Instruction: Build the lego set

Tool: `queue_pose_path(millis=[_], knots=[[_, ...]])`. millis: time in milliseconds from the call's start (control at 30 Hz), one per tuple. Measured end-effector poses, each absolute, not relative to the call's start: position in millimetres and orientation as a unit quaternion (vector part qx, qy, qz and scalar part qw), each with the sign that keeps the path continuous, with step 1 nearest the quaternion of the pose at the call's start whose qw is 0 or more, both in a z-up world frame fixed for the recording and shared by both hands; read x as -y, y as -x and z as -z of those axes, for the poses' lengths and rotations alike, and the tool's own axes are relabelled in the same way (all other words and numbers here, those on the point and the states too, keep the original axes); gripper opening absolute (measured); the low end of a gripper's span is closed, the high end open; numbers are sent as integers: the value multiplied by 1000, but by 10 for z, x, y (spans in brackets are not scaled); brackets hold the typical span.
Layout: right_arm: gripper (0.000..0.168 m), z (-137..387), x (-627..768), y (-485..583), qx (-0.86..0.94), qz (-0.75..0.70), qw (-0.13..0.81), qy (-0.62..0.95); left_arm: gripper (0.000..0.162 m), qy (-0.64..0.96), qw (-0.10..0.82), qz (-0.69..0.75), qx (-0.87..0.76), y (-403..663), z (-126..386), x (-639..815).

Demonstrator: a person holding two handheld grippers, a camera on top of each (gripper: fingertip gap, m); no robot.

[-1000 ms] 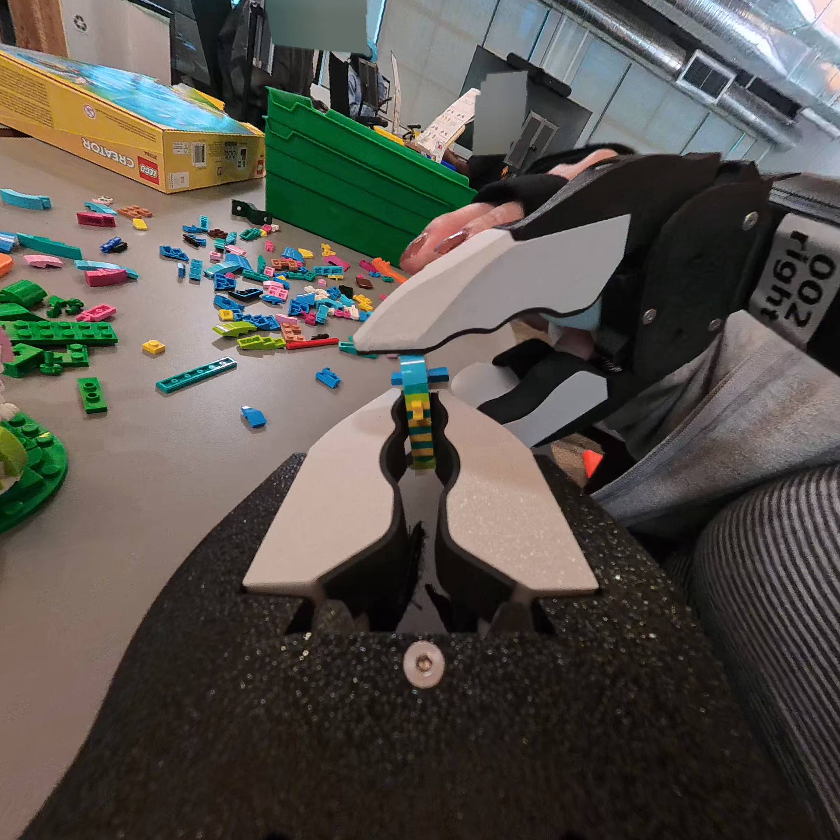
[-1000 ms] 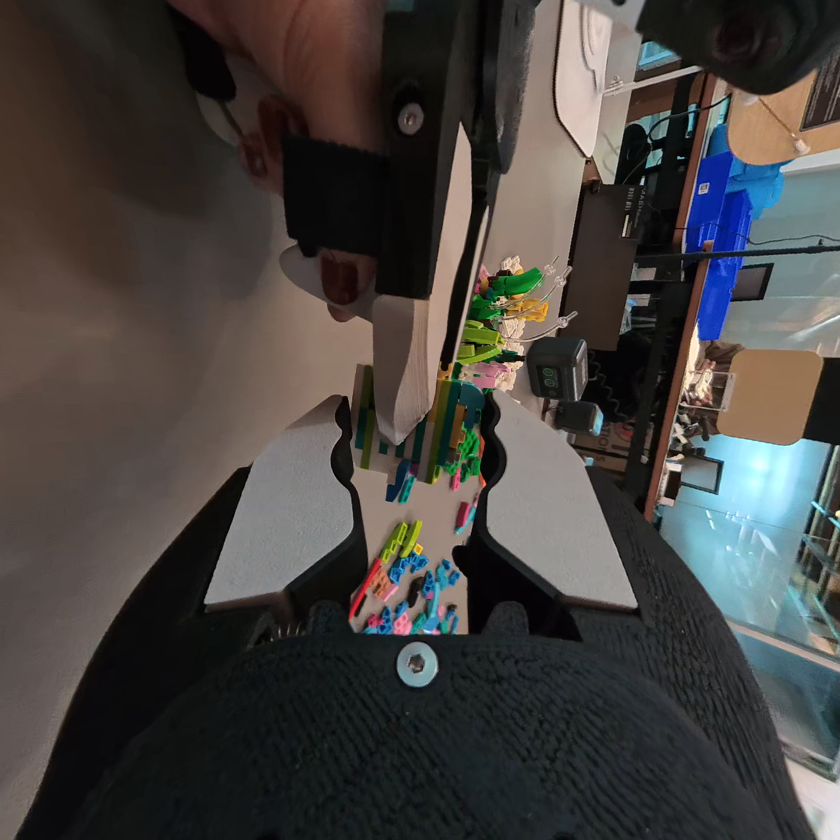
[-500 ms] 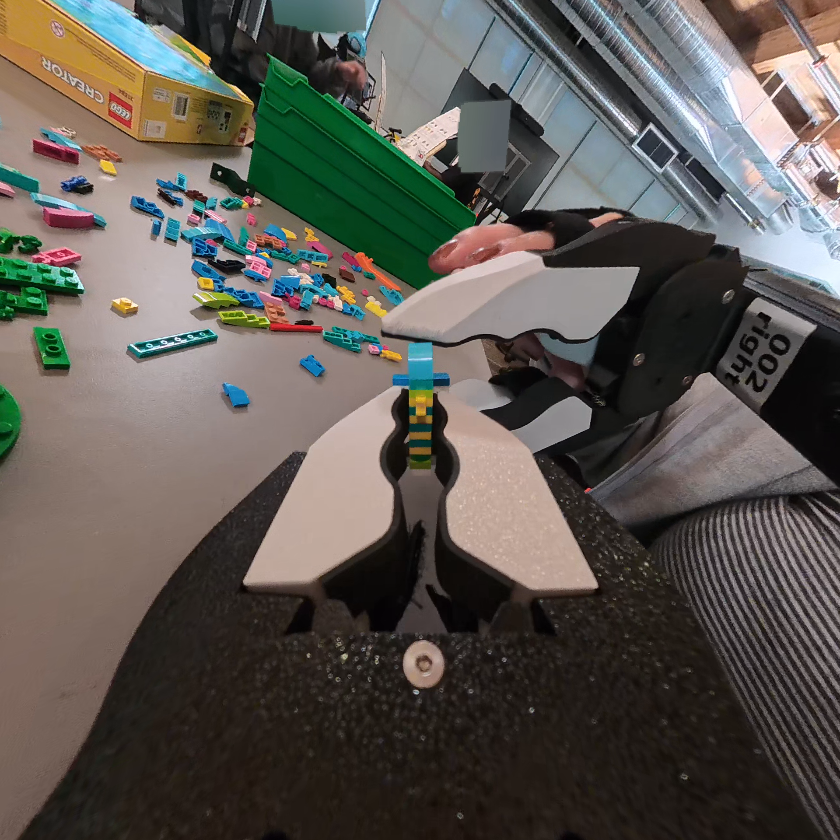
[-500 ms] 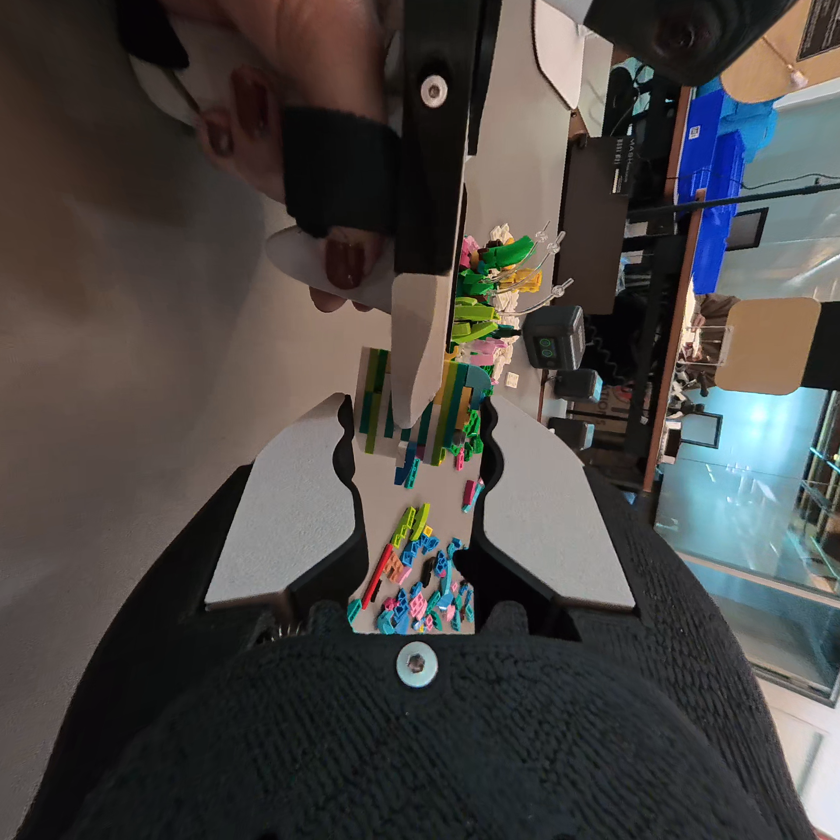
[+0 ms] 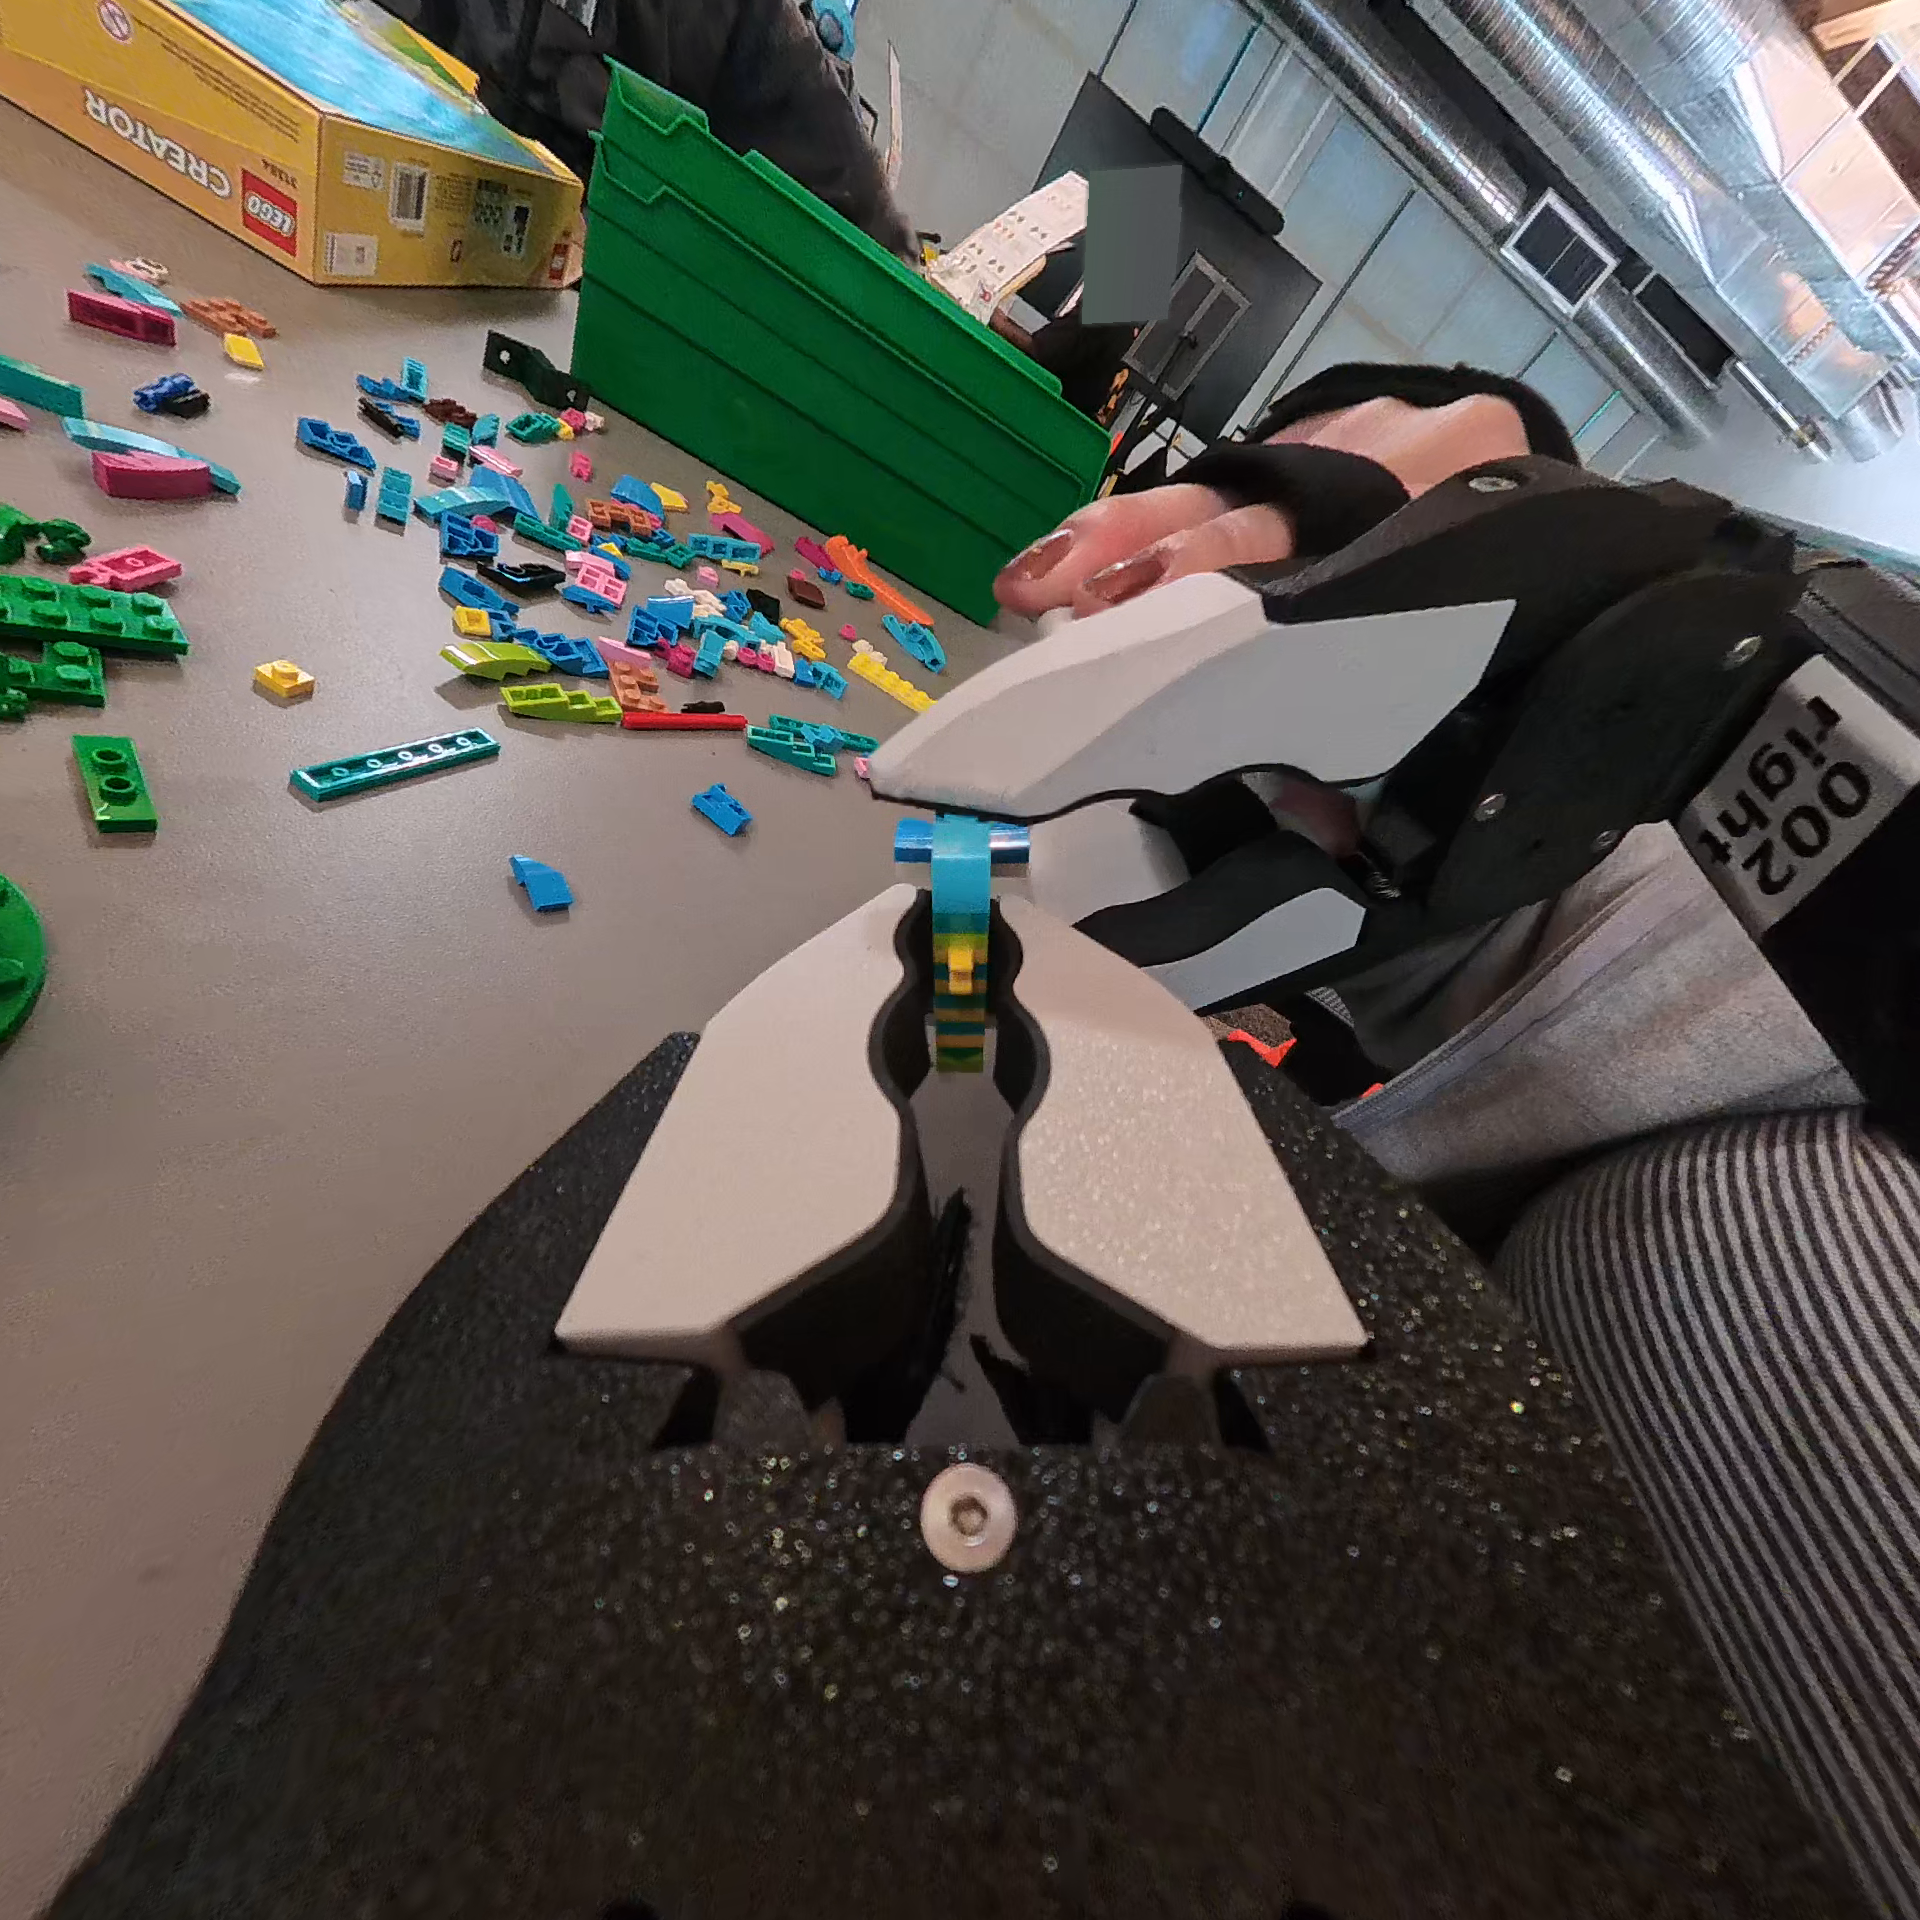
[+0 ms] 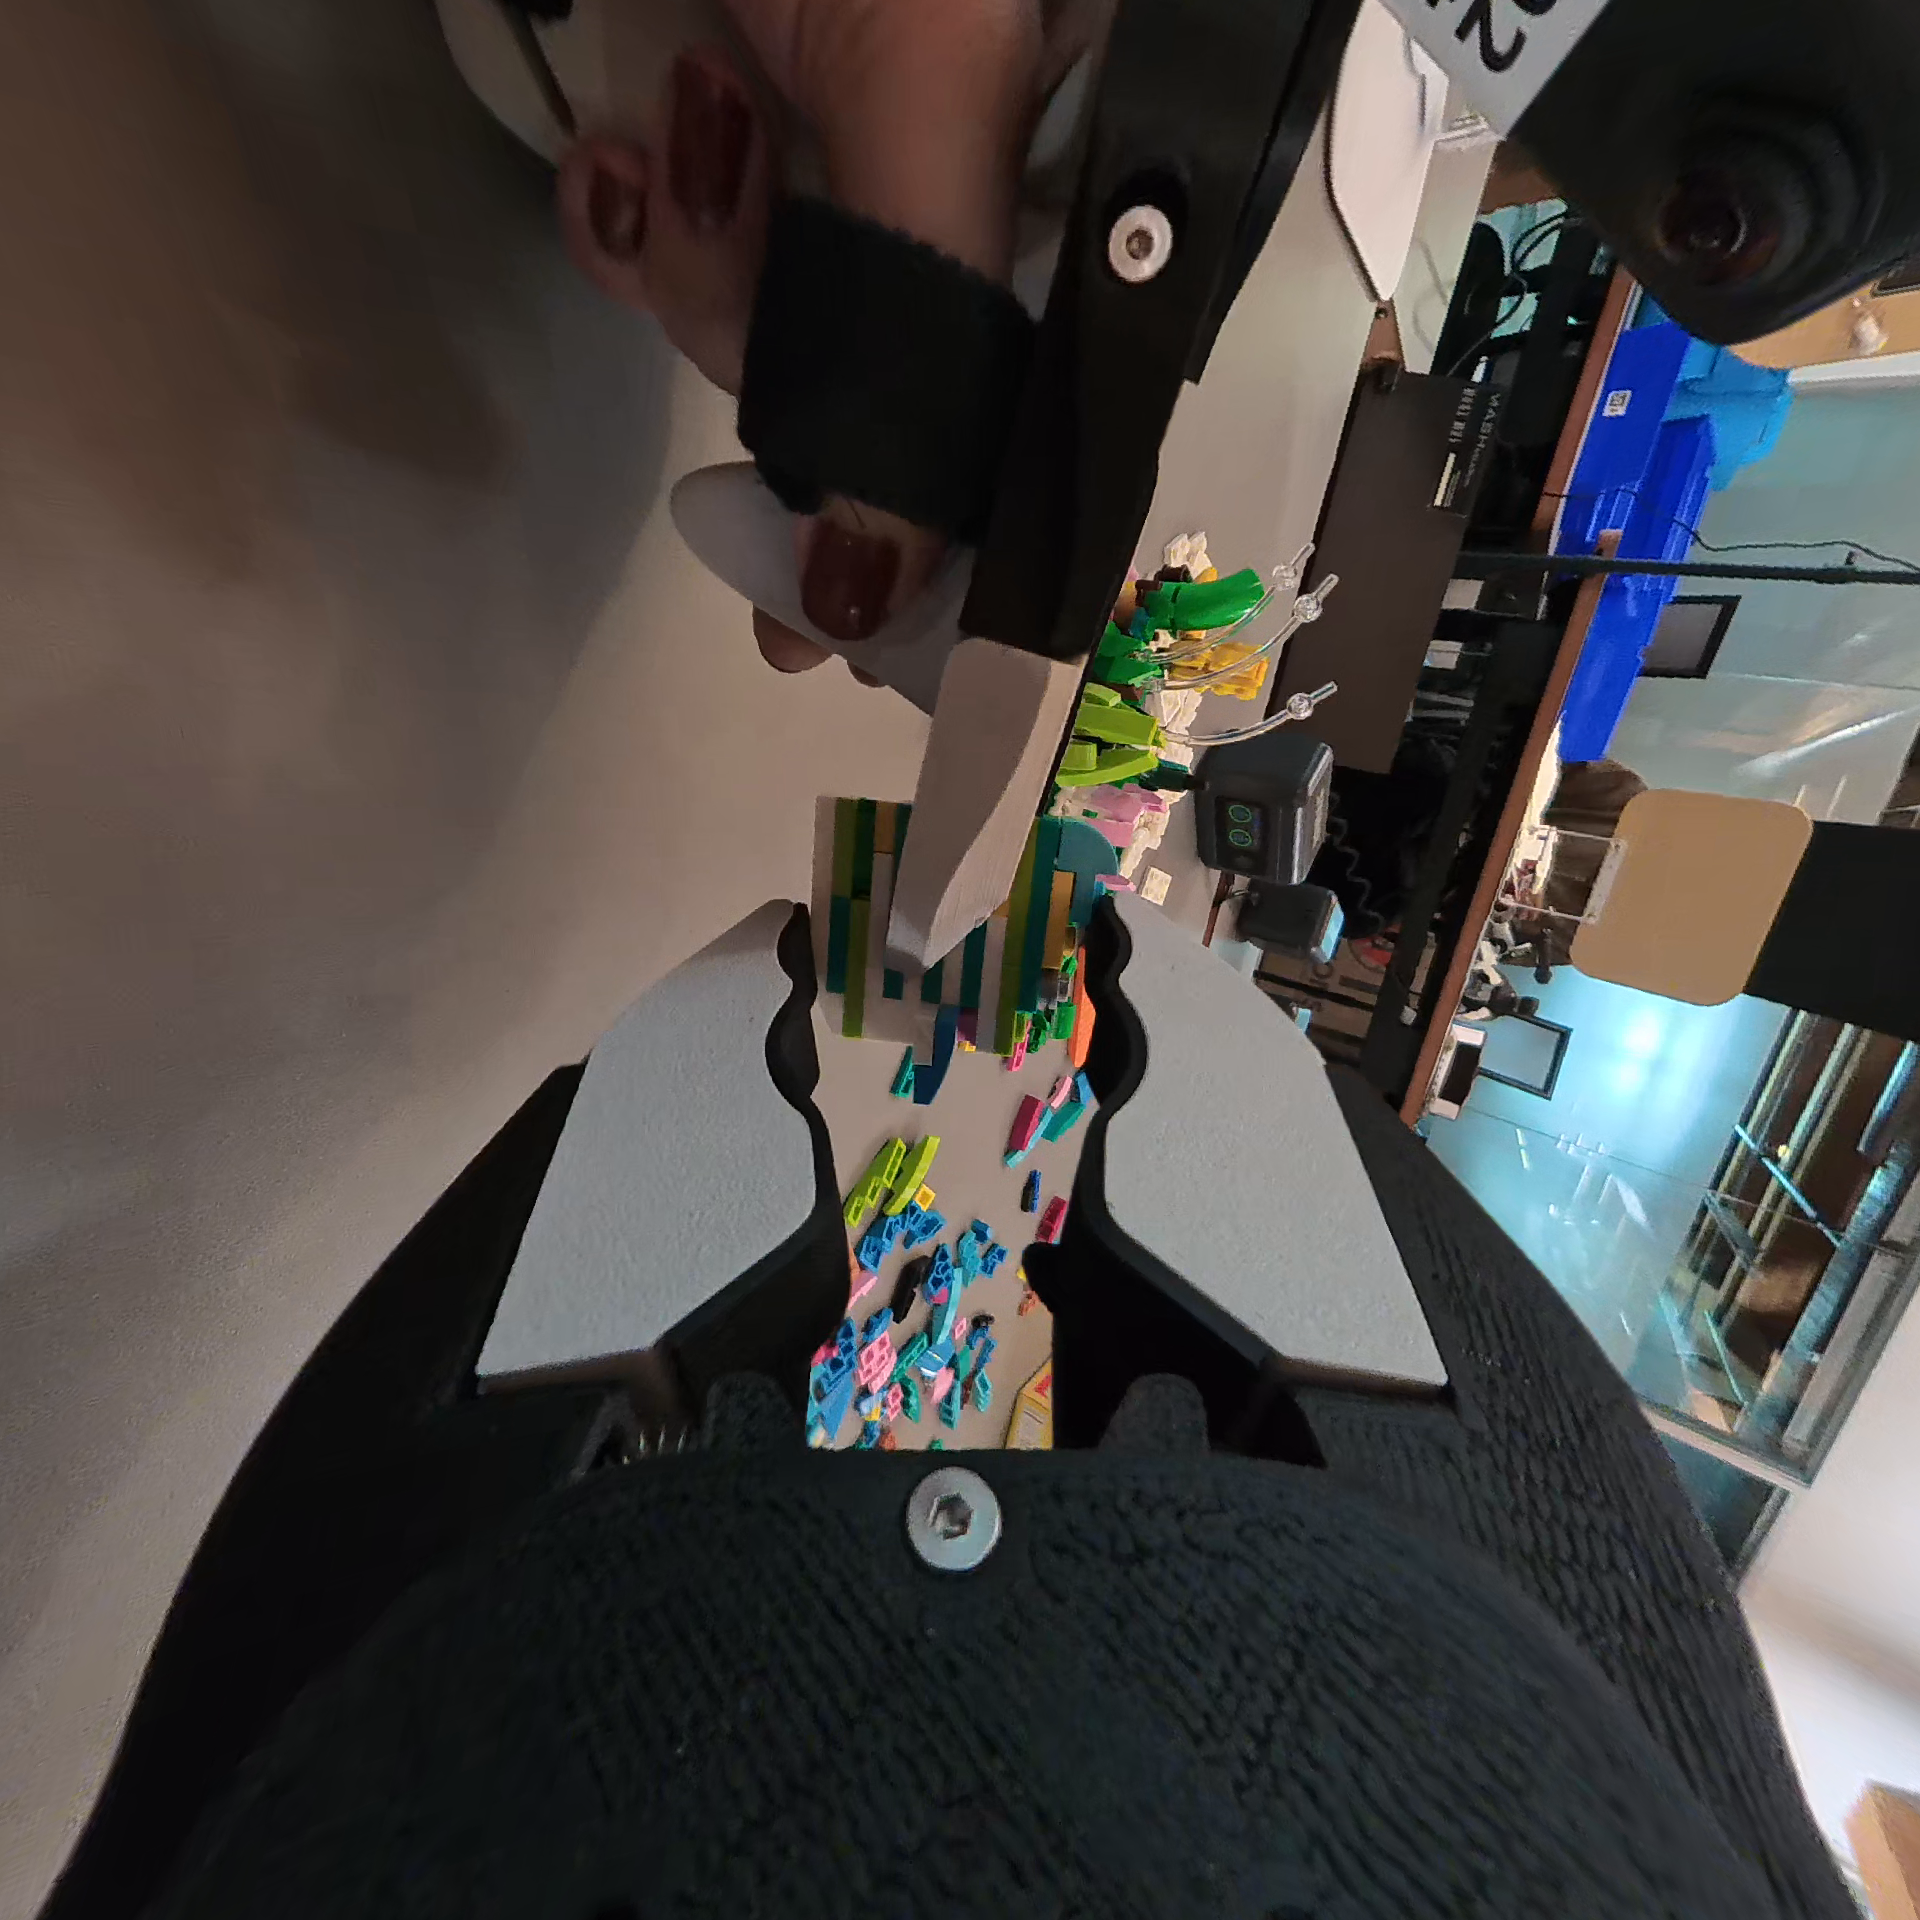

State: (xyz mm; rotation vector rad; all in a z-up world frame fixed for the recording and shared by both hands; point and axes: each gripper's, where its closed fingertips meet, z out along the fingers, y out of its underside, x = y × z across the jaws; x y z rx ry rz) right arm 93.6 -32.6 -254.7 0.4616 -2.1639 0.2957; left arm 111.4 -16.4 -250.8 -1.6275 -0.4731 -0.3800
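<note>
My left gripper (image 5: pixel 961 914) is clamped on a striped lego stack (image 5: pixel 960 987), a thin slab of green, yellow and teal layers held edge-on between the fingertips and standing upright. A light-blue curved piece (image 5: pixel 958 862) caps it, and a small blue cross plate (image 5: pixel 912 840) sticks out to both sides just under my right gripper's upper finger (image 5: pixel 1143 696).

That upper finger rests on top of the stack; from the left wrist view it looks like contact. The lower finger (image 5: pixel 1257 935) sits off to the right of the stack, apart from it. So my right gripper (image 6: pixel 945 925) is spread wide, clamped on nothing. In the right wrist view the slab shows side-on (image 6: pixel 956 935) between the open fingertips, with my left gripper's finger (image 6: pixel 977 810) crossing in front of it. My left hand (image 6: pixel 831 208) wears a black strap (image 6: pixel 873 395).

Both grippers are over the near edge of the grey table (image 5: pixel 312 1039). Farther out lies a scatter of loose pieces (image 5: pixel 623 613), mostly blue, teal and pink. A long teal plate (image 5: pixel 395 764) and a small blue slope (image 5: pixel 540 883) lie nearer. Green plates (image 5: pixel 88 623) sit at the left edge. Behind the scatter are stacked green bins (image 5: pixel 810 364) and a yellow lego box (image 5: pixel 312 156). The right wrist view shows a built plant model (image 6: pixel 1153 665) with green and lime leaves beyond the slab.
</note>
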Motion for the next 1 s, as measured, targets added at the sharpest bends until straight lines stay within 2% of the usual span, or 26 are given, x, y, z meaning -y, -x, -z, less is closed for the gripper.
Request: queue_pose_path(millis=[267,367,433,567,733,833,1000], knots=[[51,2534,322,-943,888,-183,408,-110,9,704,658,160,216,-1091,2475,158],[51,2506,331,-956,892,-228,386,-68,20,710,648,162,220,-1091,2508,139],[52,2496,323,-945,890,-238,384,-56,9,706,655,170,211,-1127,2481,136],[52,2464,373,-956,880,-258,394,-62,8,709,648,175,217,-1114,2502,156],[63,2463,406,-940,872,-252,412,-83,8,717,638,184,213,-1157,2531,139],[55,2509,427,-969,870,-245,414,-107,8,722,634,182,209,-1170,2540,135],[54,2528,433,-991,869,-237,415,-128,8,737,625,164,197,-1185,2569,136]])
